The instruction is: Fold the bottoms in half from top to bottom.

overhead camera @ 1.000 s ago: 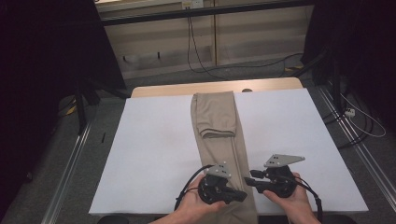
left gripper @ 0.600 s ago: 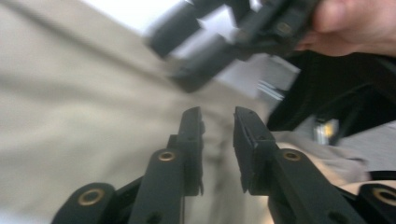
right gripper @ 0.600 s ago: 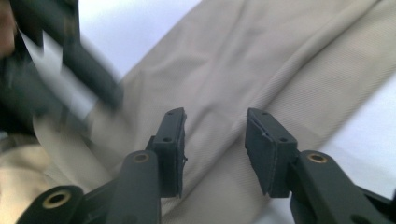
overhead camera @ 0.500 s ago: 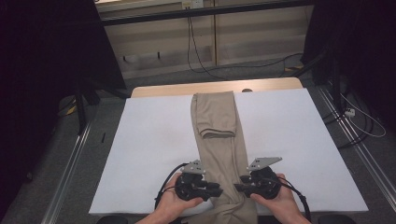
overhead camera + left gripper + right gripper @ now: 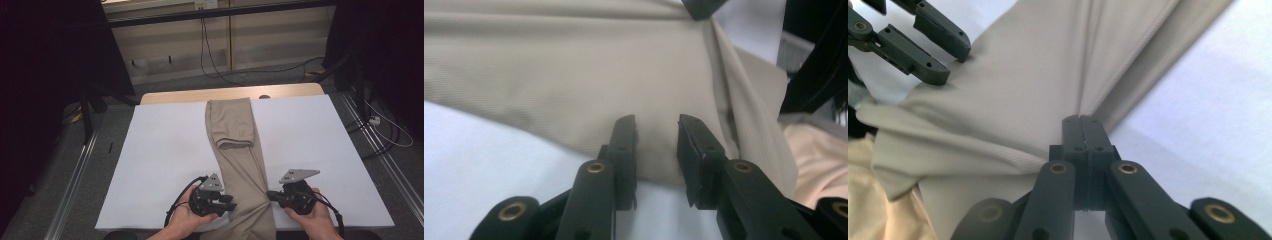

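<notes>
Two grippers at trousers [image 5: 241, 165] | left gripper [image 5: 656, 145]: jaws spread, just been opening, over cloth edge | right gripper [image 5: 1083, 125]: jaws closing, apparently pinching fold

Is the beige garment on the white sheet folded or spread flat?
Folded: the beige garment lies as a long narrow strip, its far end doubled back with a hem edge across it, on the white sheet.

White-covered table [image 5: 165, 165], wooden edge [image 5: 175, 96] bare at twelve o'clock. Grey floor [image 5: 65, 150] around it, metal rails [image 5: 75, 170] at nine and three. Pale wall panels [image 5: 165, 45] beyond, black cables [image 5: 210, 50] hanging. Dark drapes flank both sides.
</notes>
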Motion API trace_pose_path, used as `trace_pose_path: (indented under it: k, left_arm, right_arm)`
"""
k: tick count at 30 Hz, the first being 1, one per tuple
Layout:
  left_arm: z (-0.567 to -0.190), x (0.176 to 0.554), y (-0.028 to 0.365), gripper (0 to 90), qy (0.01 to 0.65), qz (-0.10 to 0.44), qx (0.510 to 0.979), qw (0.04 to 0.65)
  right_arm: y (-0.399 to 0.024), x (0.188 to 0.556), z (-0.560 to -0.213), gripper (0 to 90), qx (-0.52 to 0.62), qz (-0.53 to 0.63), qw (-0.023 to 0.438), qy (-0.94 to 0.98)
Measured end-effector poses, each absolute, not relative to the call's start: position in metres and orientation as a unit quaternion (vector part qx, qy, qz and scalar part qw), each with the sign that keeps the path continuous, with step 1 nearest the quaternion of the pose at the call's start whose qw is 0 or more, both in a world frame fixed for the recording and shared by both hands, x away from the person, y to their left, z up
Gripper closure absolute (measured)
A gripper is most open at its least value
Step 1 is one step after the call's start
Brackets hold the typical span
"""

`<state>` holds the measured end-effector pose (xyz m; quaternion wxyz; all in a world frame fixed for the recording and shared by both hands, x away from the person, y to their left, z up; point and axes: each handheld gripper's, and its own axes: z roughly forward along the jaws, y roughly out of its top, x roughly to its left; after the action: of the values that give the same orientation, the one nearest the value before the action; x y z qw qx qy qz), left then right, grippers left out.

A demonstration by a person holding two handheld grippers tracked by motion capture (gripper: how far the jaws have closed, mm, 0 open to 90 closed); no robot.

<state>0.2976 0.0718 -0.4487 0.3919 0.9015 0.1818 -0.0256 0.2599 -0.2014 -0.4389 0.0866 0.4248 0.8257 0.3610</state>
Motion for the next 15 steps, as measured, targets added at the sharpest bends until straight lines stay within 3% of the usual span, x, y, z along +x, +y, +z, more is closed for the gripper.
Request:
trace_pose_path:
  k: [7,11,15]
  left_arm:
    - [-0.447,0.283,0.068,69.4,0.151,-0.014,0.912,0.381]
    - [-0.446,0.28,0.068,67.8,0.164,-0.034,0.91,0.379]
    - [-0.444,0.282,0.073,65.9,0.18,-0.049,0.907,0.379]
  right_arm:
    - [-0.208,0.256,-0.443,90.0,0.426,0.338,0.079,0.835]
    - [-0.21,0.252,-0.446,88.6,0.435,0.338,0.072,0.832]
    - [-0.212,0.251,-0.445,72.0,0.439,0.347,0.066,0.826]
